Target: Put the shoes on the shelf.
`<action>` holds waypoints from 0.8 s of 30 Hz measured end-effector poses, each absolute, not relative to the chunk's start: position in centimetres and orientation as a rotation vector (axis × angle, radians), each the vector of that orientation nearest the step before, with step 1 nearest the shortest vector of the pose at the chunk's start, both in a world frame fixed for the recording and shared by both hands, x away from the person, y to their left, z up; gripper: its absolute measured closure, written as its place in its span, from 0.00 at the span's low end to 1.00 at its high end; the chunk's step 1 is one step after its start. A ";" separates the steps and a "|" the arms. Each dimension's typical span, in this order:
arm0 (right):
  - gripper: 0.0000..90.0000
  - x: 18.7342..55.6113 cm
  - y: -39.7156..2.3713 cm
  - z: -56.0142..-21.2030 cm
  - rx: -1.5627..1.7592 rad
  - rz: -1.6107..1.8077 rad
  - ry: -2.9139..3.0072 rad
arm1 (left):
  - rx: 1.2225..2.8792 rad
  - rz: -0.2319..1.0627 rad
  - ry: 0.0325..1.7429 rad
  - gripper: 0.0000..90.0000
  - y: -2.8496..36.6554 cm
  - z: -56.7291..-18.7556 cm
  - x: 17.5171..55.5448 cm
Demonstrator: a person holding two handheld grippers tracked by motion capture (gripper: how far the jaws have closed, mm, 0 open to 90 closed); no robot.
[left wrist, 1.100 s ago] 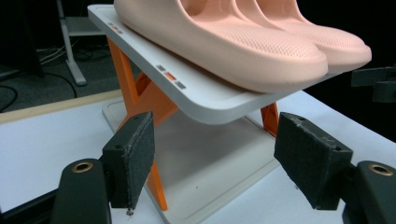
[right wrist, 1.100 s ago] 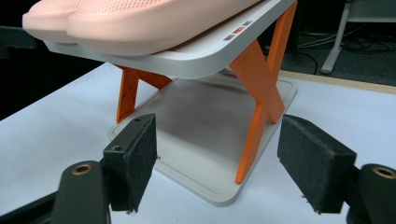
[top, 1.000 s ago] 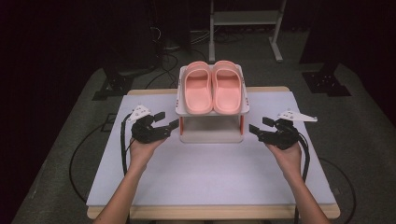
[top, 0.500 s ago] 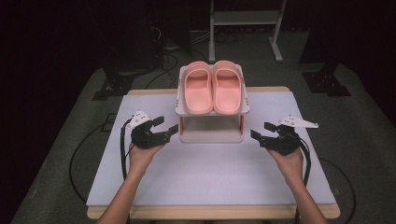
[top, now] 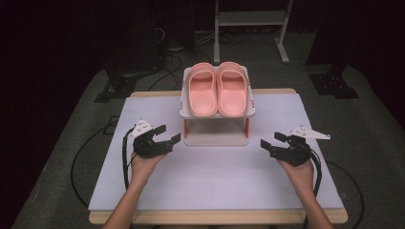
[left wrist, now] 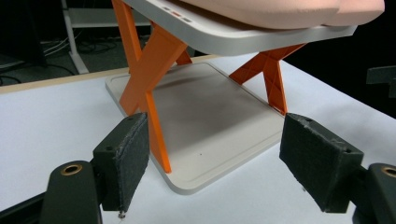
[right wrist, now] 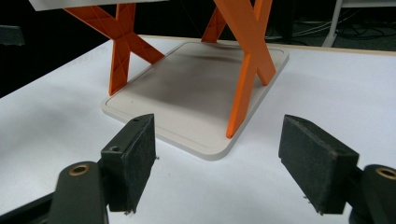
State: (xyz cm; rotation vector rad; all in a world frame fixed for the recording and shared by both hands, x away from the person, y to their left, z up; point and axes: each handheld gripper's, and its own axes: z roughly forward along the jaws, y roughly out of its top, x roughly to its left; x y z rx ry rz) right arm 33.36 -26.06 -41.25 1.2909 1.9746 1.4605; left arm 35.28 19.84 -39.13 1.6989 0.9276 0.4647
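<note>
Both hand-held grippers spread, empty, flanking the rack (top: 216, 125) mid-bench (top: 143, 186).
Left hand-held gripper (top: 165, 139) had just been opening, nothing between jaws; right hand-held gripper (top: 271, 142) wide apart too. Slippers (top: 217, 88) sat on top shelf, cut off in left gripper view.

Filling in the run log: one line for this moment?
left gripper: open, jaws just opening, empty | right gripper: open, empty | slippers: on rack

My right gripper (right wrist: 217, 163) has its jaws spread wide, nothing between the pads (right wrist: 140, 158). Ahead on the white table (right wrist: 350, 93) sits the rack's grey base tray (right wrist: 187, 98), its near corner just beyond the pads. Orange X-shaped legs (right wrist: 250, 60) rise from the tray. Edge of the upper shelf (right wrist: 93, 3) shows at the top left.
</note>
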 end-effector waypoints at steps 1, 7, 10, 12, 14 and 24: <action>0.30 33.3 -26.1 -41.4 1.288 1.459 1.976 | 1.700 0.464 0.927 0.26 19.9 -39.2 35.2; 0.29 32.6 -26.5 -41.9 1.294 1.460 1.979 | 1.690 0.435 0.928 0.25 20.2 -39.9 34.7; 0.29 32.2 -26.6 -42.3 1.299 1.458 1.981 | 1.684 0.436 0.930 0.25 20.2 -40.2 34.5; 0.29 32.0 -26.7 -42.6 1.302 1.458 1.980 | 1.685 0.440 0.928 0.25 20.3 -40.4 34.3; 0.29 31.8 -26.9 -42.9 1.307 1.457 1.981 | 1.683 0.438 0.929 0.24 20.3 -40.5 34.1; 0.29 30.6 -27.6 -44.3 1.328 1.450 1.989 | 1.677 0.439 0.922 0.23 20.5 -41.1 33.1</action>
